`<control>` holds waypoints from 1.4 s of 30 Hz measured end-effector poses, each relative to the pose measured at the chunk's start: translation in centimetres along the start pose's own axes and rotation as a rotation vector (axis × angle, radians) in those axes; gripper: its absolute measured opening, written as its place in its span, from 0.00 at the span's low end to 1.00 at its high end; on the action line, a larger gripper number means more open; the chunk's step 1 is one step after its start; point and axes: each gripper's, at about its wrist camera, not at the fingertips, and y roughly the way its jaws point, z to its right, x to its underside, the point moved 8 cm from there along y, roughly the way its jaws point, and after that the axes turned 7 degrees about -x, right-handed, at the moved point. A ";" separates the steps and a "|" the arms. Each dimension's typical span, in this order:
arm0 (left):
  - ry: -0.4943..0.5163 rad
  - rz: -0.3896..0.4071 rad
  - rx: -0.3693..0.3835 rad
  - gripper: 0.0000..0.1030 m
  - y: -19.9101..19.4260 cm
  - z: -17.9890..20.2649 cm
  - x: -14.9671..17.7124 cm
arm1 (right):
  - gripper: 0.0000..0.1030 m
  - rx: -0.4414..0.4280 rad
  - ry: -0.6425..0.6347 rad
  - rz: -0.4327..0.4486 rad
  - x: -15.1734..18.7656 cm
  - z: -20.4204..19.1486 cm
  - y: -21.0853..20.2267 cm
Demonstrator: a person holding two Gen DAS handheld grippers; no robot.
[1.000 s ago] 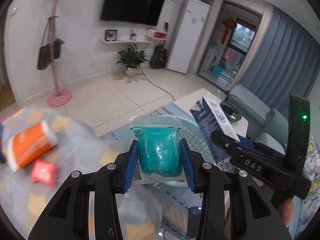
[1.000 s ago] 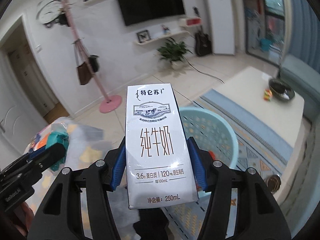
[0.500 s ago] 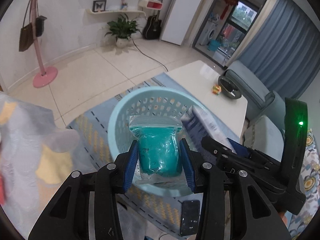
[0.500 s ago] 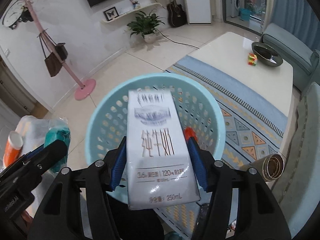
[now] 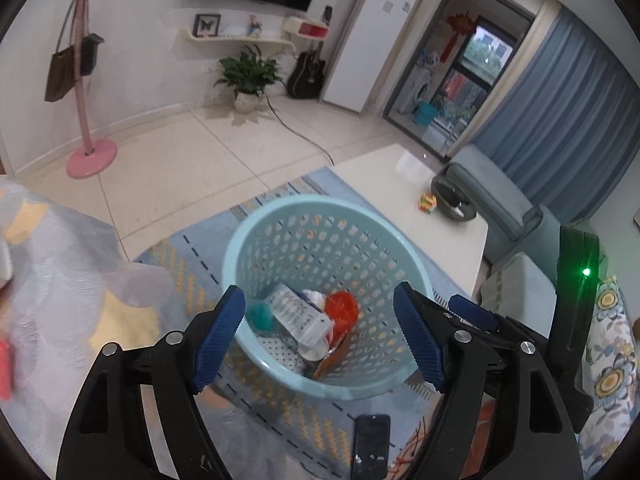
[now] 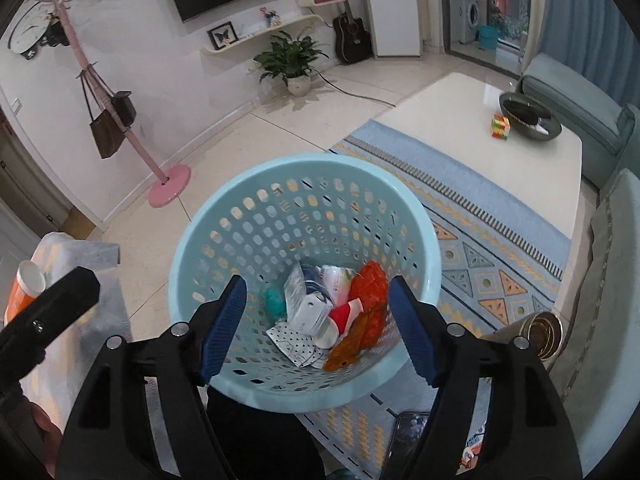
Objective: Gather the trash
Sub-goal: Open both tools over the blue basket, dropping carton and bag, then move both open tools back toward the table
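Note:
A light blue perforated basket (image 5: pixel 256 224) (image 6: pixel 224 200) stands on the rug below both grippers. In it lie the white milk carton (image 5: pixel 298 312) (image 6: pixel 306 308), the teal bag (image 5: pixel 260 317) (image 6: pixel 274 300), an orange wrapper (image 5: pixel 340 310) (image 6: pixel 370 284) and other trash. My left gripper (image 5: pixel 320 338) is open and empty above the basket's near rim. My right gripper (image 6: pixel 316 326) is open and empty above the basket; its body shows at the right of the left wrist view (image 5: pixel 576 280).
A cloth-covered table (image 5: pixel 60 264) is at the left, with an orange bottle (image 6: pixel 24 292) on it. A white coffee table (image 6: pixel 500 92) holds a dark bowl (image 6: pixel 528 116) and a cube. A phone (image 5: pixel 372 444) lies on the rug near the basket. A metal tin (image 6: pixel 544 332) stands at the right.
Both grippers opened over the basket. The teal bag and the milk carton dropped from them and now lie inside it.

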 end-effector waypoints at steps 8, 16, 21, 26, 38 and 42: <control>-0.056 0.120 -0.027 0.73 -6.1 -2.4 -0.6 | 0.67 -0.059 -0.070 0.055 -0.4 -4.3 -3.2; -0.117 0.242 -0.109 0.73 -13.9 -7.8 -0.4 | 0.67 -0.152 -0.205 0.108 0.2 -11.9 -6.5; -0.162 0.300 -0.192 0.73 -19.2 -13.5 0.1 | 0.70 -0.219 -0.299 0.130 1.1 -17.7 -7.8; -0.165 0.332 -0.334 0.83 -24.3 -20.7 0.9 | 0.73 -0.278 -0.406 0.131 3.2 -24.5 -7.8; -0.240 0.194 -0.420 0.91 -25.5 -36.1 4.7 | 0.75 -0.350 -0.521 0.086 8.4 -33.7 -3.5; -0.278 0.133 -0.368 0.91 -23.5 -38.7 5.7 | 0.75 -0.332 -0.550 0.057 9.5 -34.0 -2.0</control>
